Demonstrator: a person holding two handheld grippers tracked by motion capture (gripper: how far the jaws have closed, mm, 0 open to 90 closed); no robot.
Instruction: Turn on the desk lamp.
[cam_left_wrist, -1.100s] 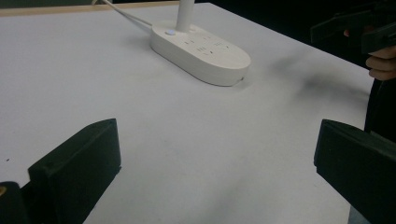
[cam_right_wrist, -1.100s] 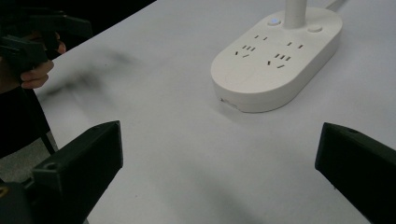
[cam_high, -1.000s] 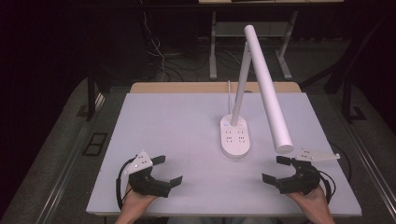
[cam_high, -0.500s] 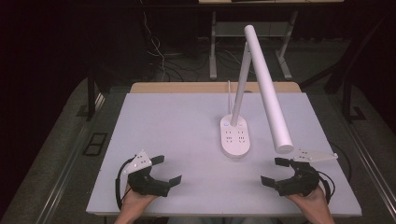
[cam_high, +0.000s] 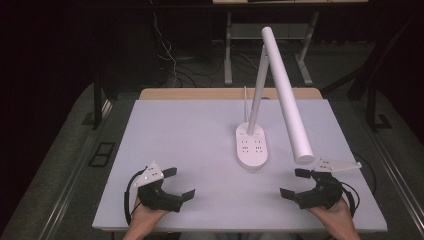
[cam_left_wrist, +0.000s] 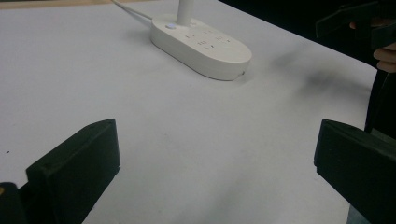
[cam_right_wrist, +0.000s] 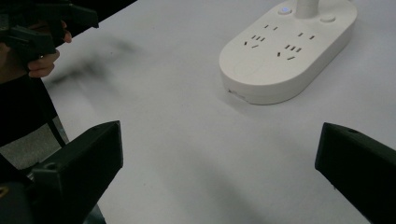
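Resting on the table (cam_high: 190, 135), left gripper (cam_high: 176, 184) and right gripper (cam_high: 296, 183) hold jaws apart, flanking the lamp base (cam_high: 252, 146), both empty.

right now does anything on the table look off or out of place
Nothing stands out. The white desk lamp stands upright on the table, its base flat and intact. Both tongs, left and right, are open and empty.

white desk lamp (cam_high: 252, 145) mid-table (cam_high: 190, 130), left gripper (cam_high: 176, 184) and right gripper (cam_high: 295, 183) gaping near front edge
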